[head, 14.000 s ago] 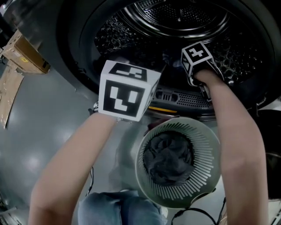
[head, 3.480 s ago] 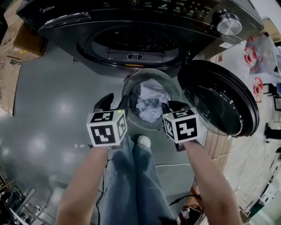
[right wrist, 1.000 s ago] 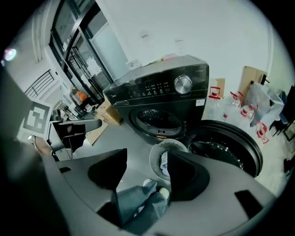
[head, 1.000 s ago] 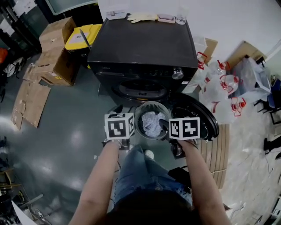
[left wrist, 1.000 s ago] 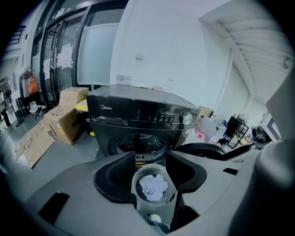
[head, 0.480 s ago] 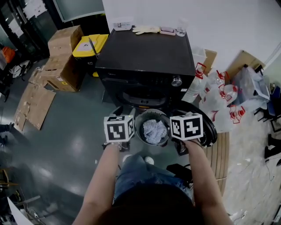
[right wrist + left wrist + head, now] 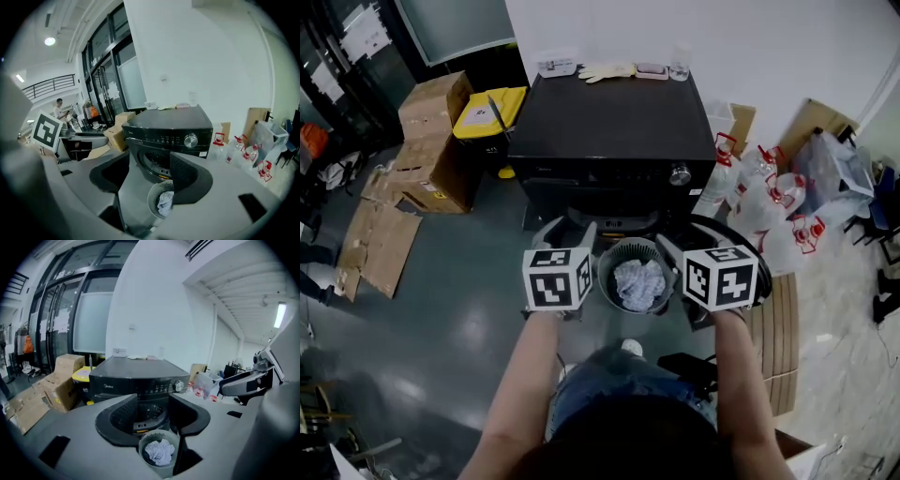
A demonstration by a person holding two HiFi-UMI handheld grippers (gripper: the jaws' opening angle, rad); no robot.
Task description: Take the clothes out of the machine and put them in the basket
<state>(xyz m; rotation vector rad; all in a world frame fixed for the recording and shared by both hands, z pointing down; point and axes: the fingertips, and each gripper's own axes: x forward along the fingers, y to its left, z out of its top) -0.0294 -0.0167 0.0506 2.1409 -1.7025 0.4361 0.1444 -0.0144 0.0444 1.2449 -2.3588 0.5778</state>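
Note:
A round grey slatted basket stands on the floor in front of the black front-loading machine. A pale crumpled cloth lies on top inside it. The machine's round door hangs open to the right, partly hidden behind my right gripper's cube. Left gripper and right gripper hover high above the floor, one on each side of the basket, both open and empty. In the left gripper view the basket and cloth show between the jaws of the left gripper, far below. The right gripper frames the basket likewise.
Cardboard boxes, a yellow bin and flattened cardboard lie left of the machine. Plastic bags with red print sit at its right. Gloves rest on the machine's top. The person's jeans-clad legs stand just behind the basket.
Both grippers have risen and the view has pulled back from the machine. The basket now holds a pale cloth over the dark one seen at first. The jaws keep the same gap.

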